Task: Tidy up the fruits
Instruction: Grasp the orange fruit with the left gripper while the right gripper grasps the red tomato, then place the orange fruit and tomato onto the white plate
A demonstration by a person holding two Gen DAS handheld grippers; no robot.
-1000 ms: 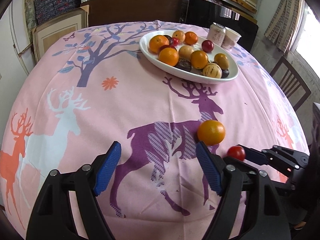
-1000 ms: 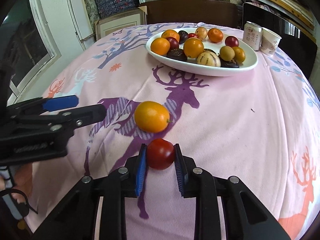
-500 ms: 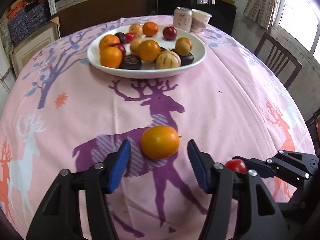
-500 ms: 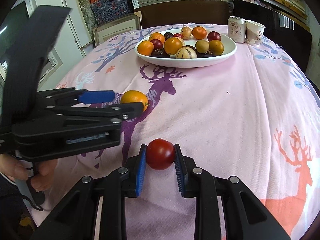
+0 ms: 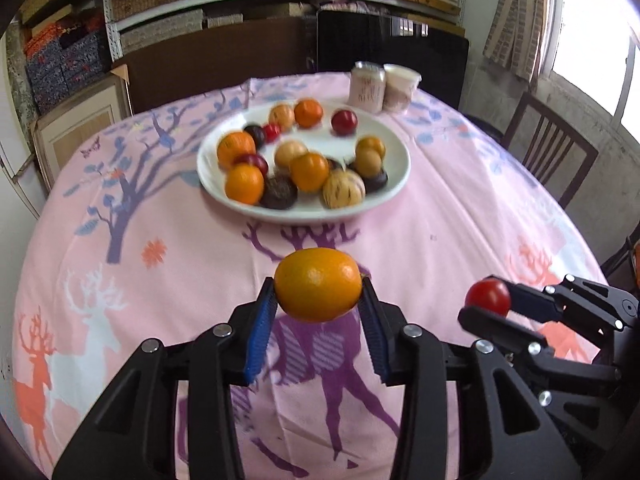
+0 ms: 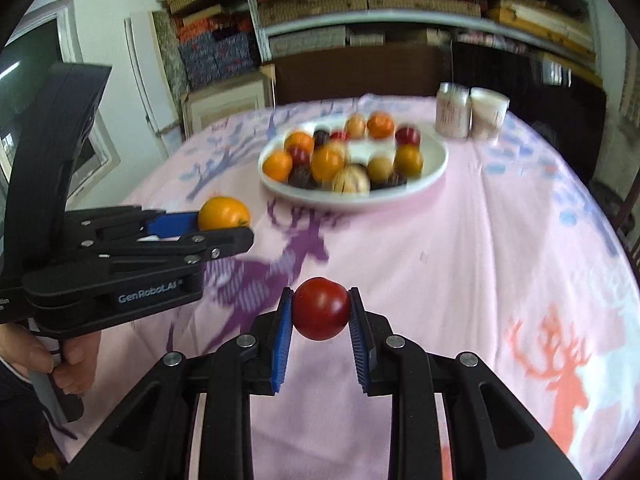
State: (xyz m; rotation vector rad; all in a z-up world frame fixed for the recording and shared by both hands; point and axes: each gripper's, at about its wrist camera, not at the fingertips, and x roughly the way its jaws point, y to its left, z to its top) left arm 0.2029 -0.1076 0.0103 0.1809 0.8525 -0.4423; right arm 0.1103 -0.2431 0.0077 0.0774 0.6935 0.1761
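My left gripper (image 5: 318,308) is shut on an orange (image 5: 318,284) and holds it above the pink tablecloth; the gripper and the orange (image 6: 223,213) also show at the left of the right wrist view. My right gripper (image 6: 320,314) is shut on a red tomato (image 6: 321,308), raised off the cloth; the tomato also shows in the left wrist view (image 5: 488,297). A white oval plate (image 5: 394,176) with several oranges, plums and other fruits sits farther back on the table, beyond both grippers. It shows in the right wrist view too (image 6: 434,172).
A can (image 5: 367,86) and a paper cup (image 5: 401,87) stand behind the plate. A wooden chair (image 5: 554,152) is at the table's right side. Shelves and a dark chair back stand behind the table. The tablecloth (image 5: 460,220) has deer prints.
My left gripper closed on the orange and lifted it off the cloth. My right gripper rose with the tomato. Both views now tilt up toward the plate.
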